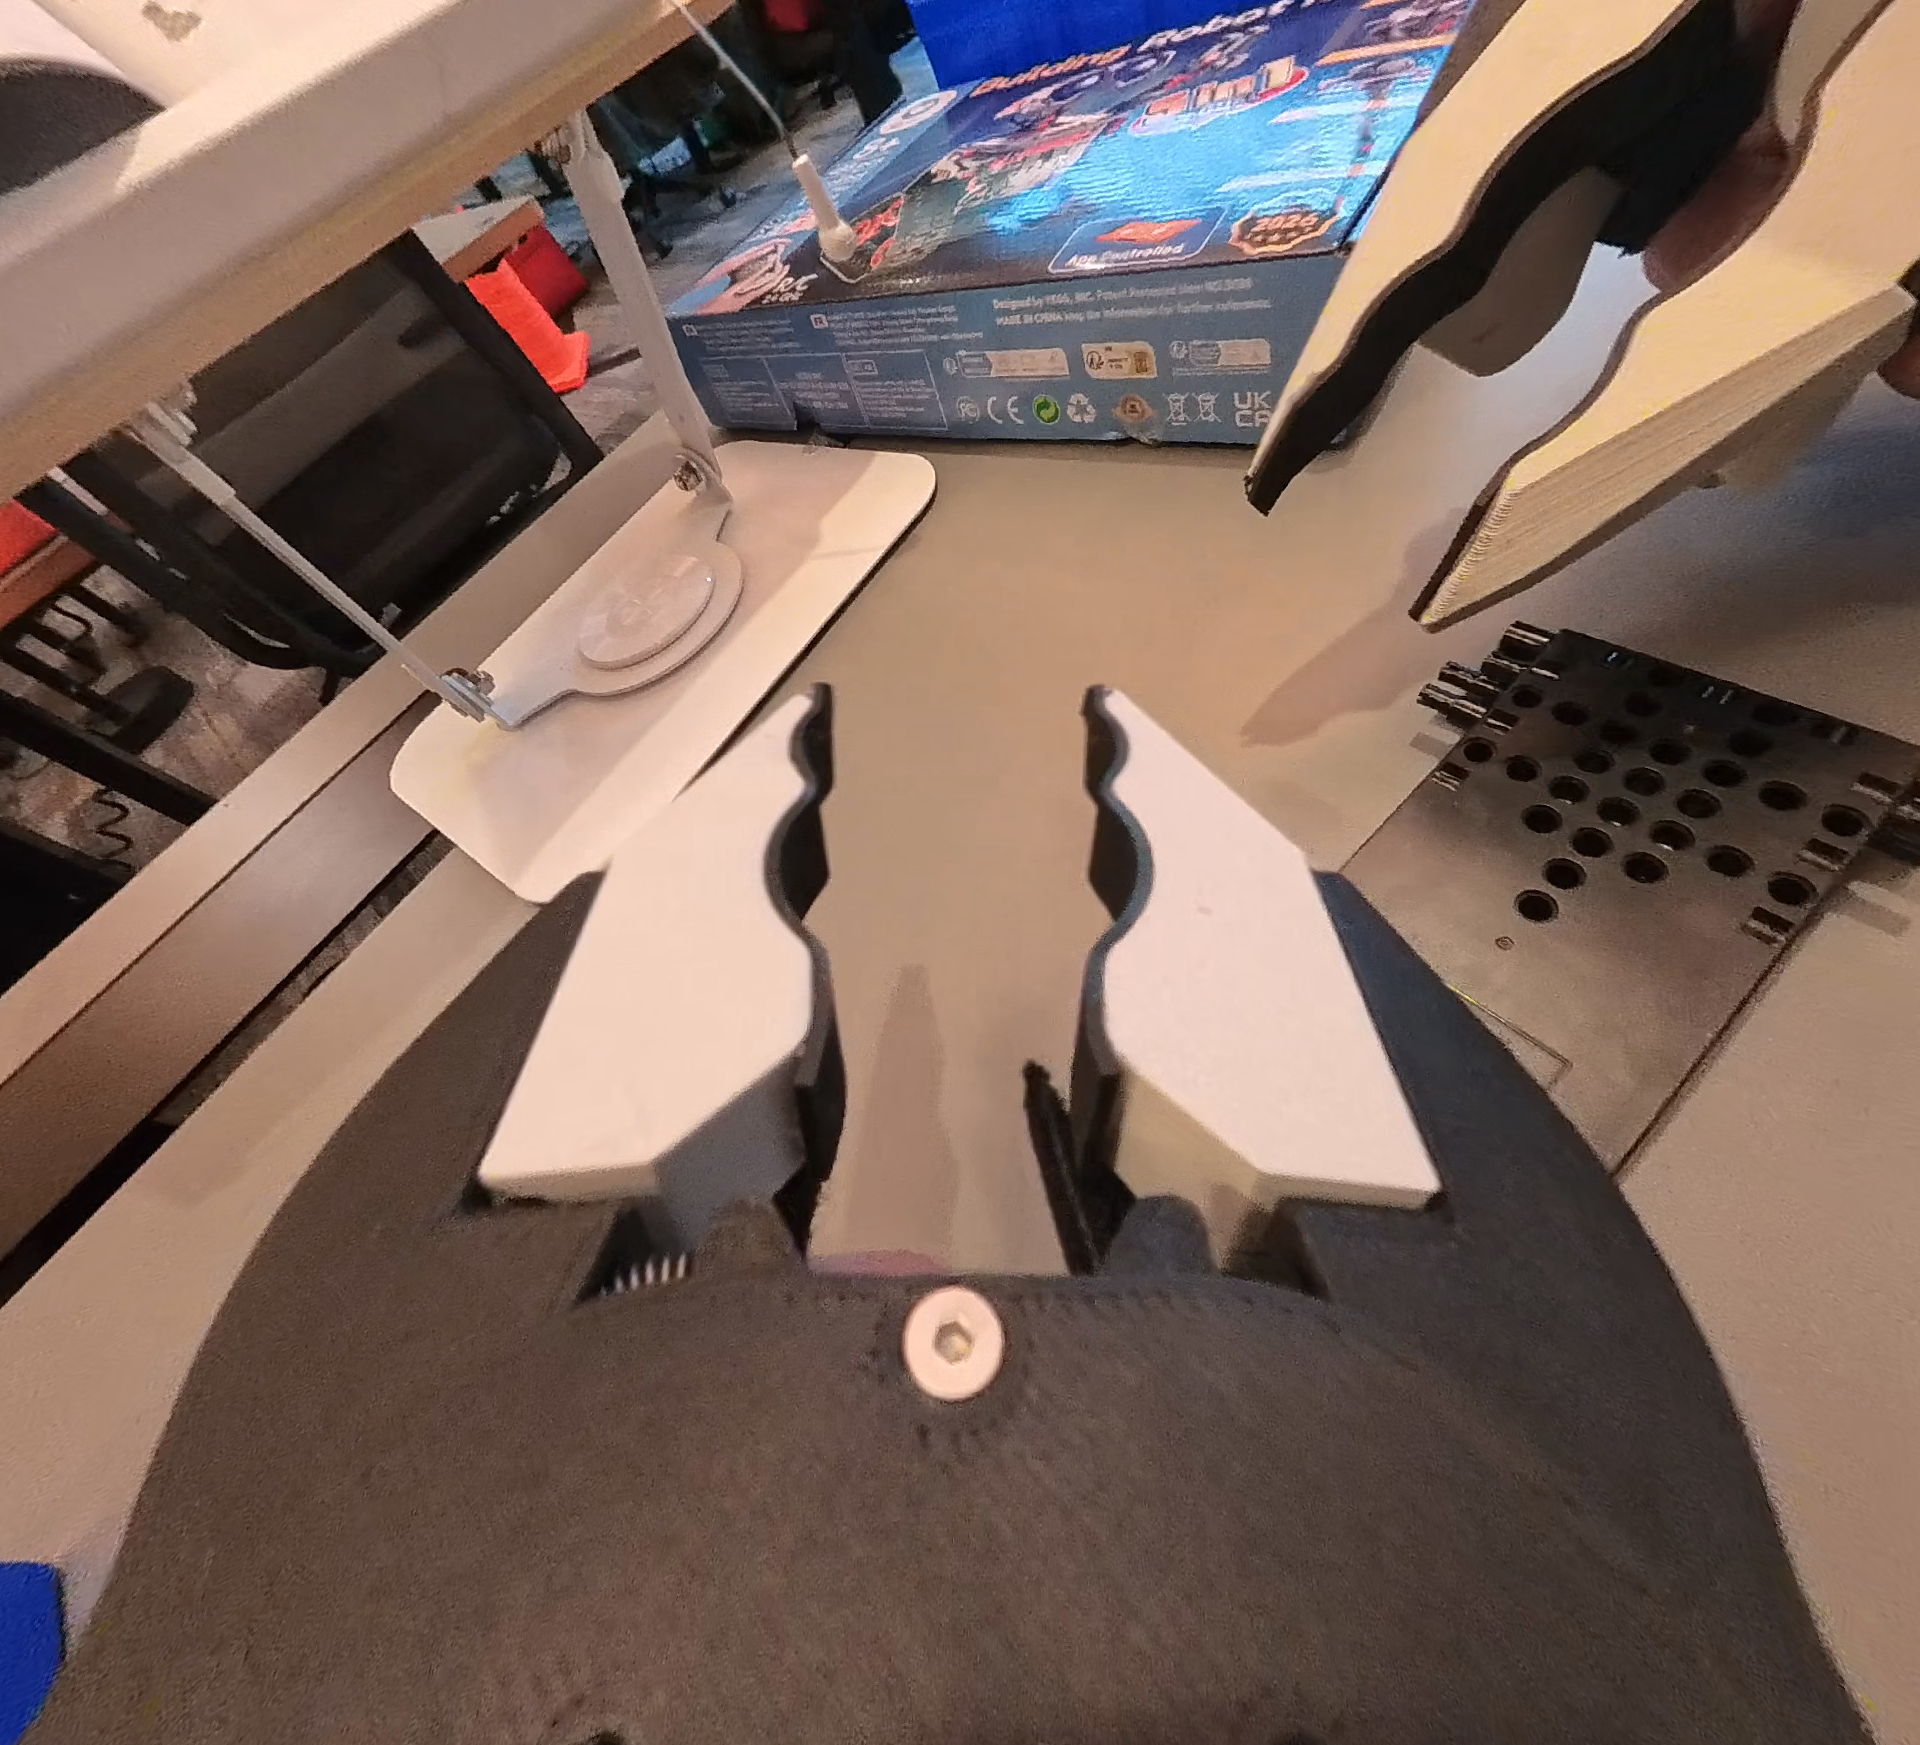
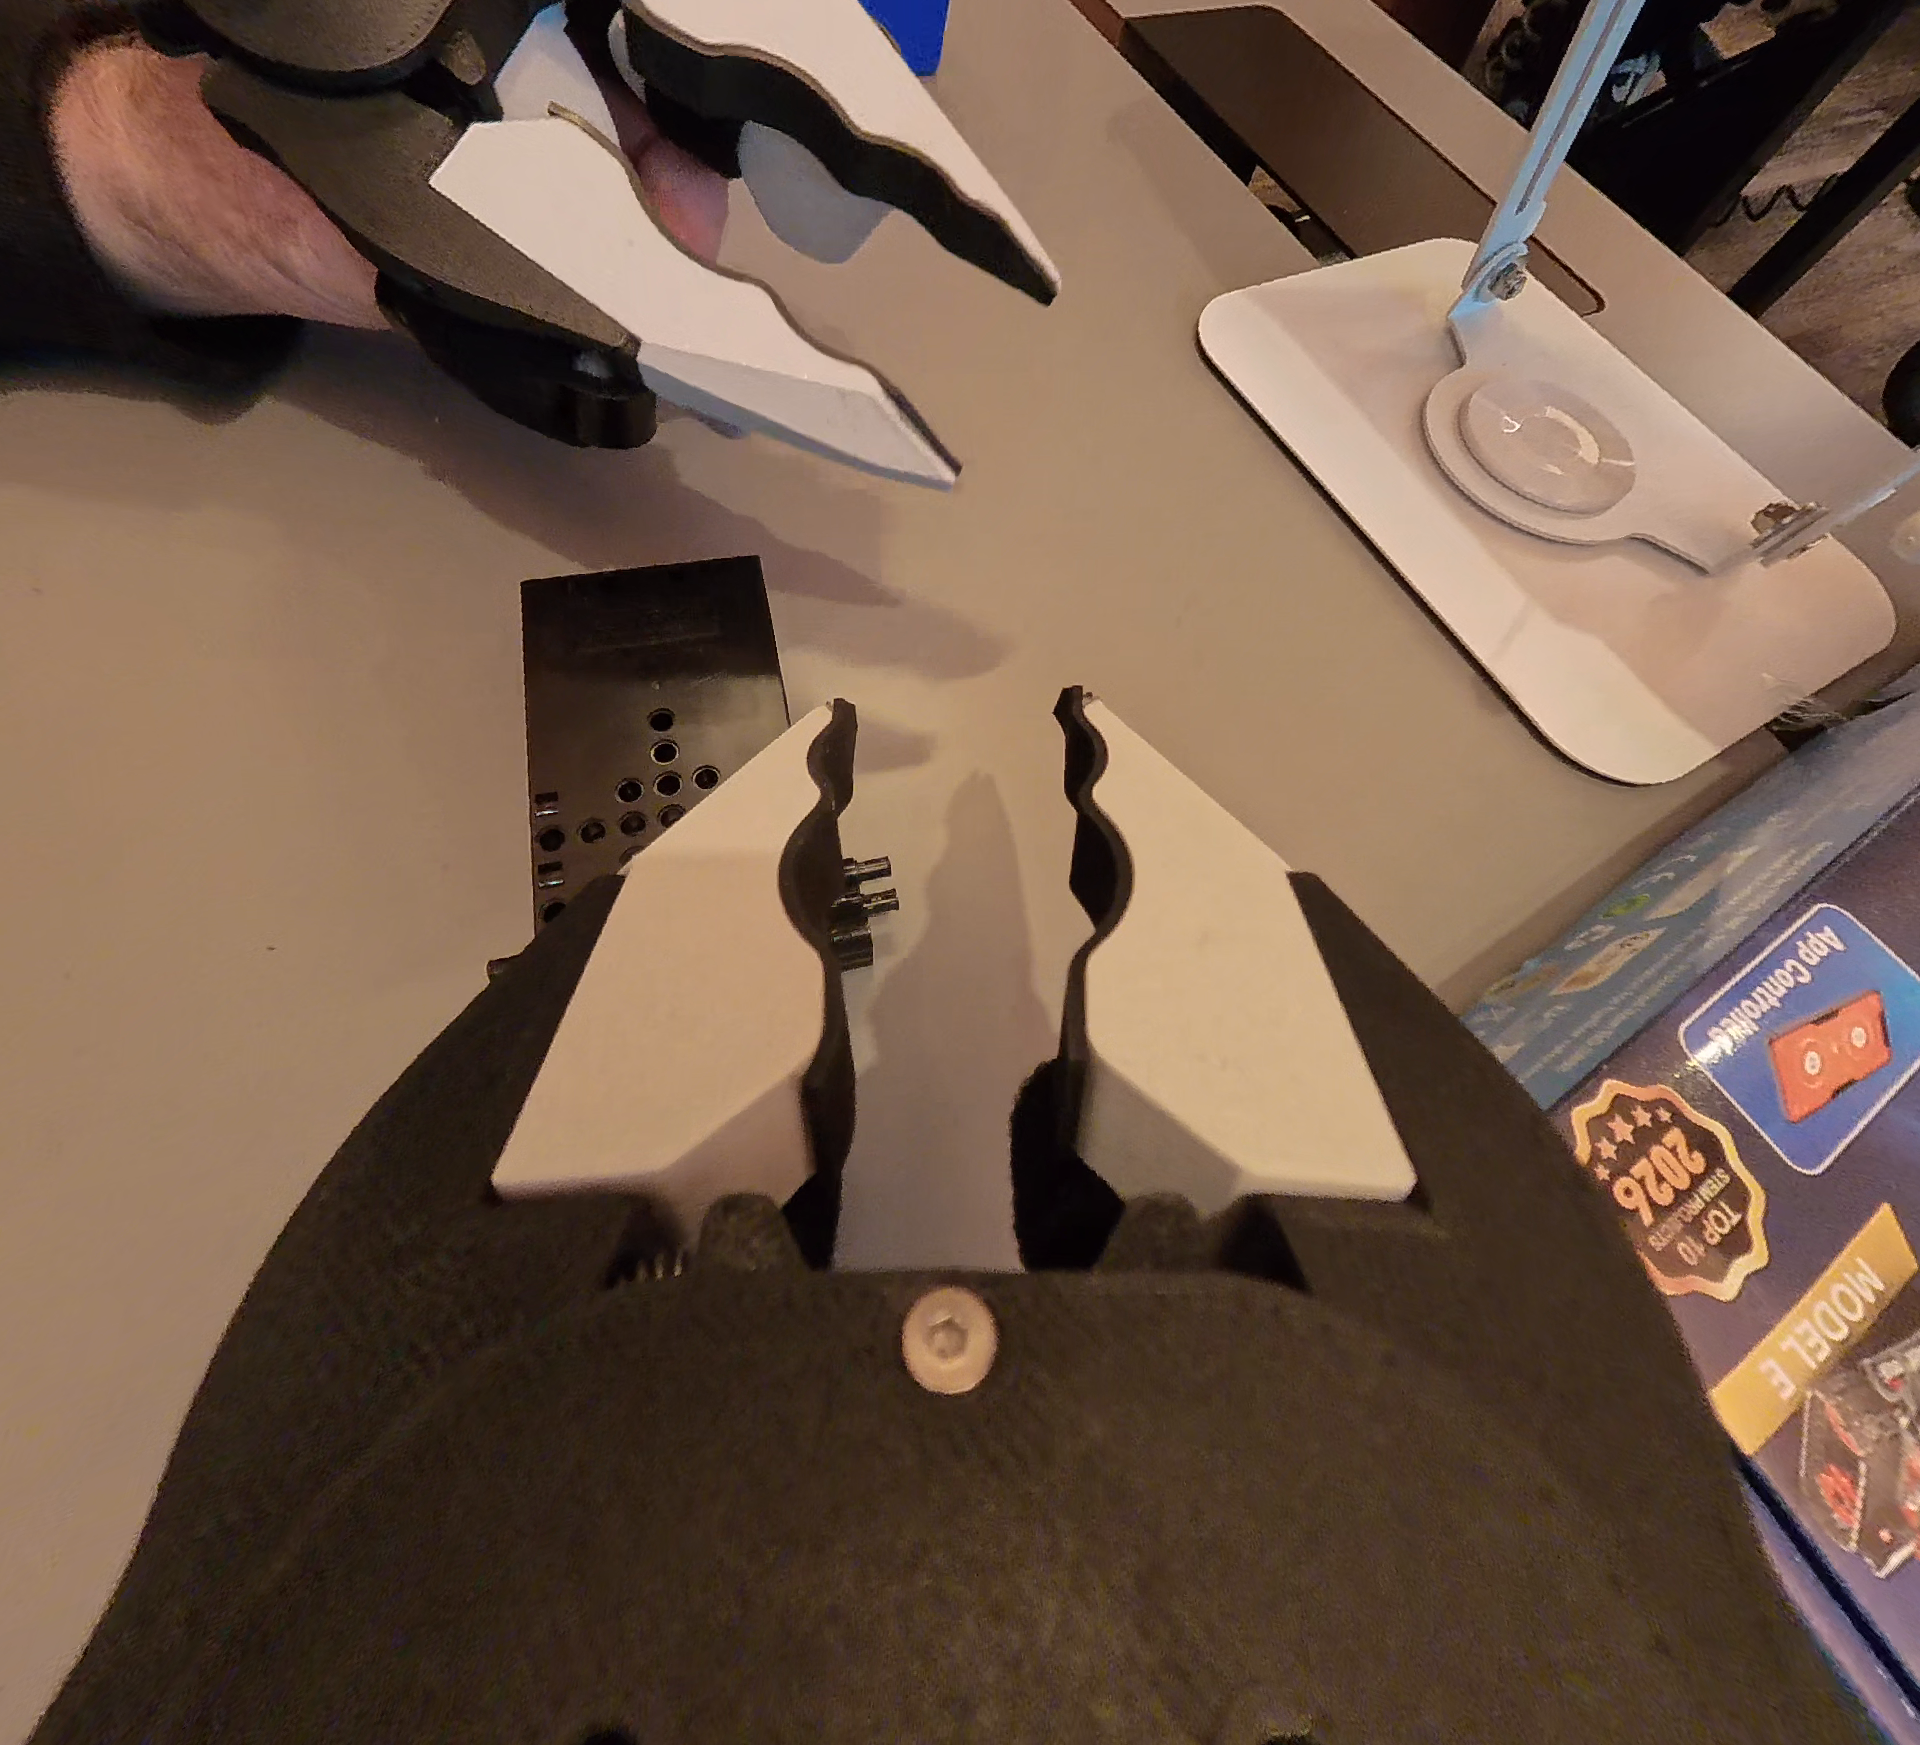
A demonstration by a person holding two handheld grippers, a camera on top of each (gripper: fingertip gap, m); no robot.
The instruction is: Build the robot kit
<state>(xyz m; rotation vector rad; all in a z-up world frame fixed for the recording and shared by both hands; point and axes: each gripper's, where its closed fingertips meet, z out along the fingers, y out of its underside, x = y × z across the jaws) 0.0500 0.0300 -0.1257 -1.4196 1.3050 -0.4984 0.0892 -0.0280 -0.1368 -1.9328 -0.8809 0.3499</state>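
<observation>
black perforated block [image 2: 623, 708] half-hidden by right gripper [image 2: 956, 708]

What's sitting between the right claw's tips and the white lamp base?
Nothing: in the right wrist view, only bare grey table separates the right claw from the white lamp base. The black perforated block lies off to the other side.

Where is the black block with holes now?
The black block with holes lies flat on the grey table, just left of the right gripper in its view, partly under its left finger.
</observation>
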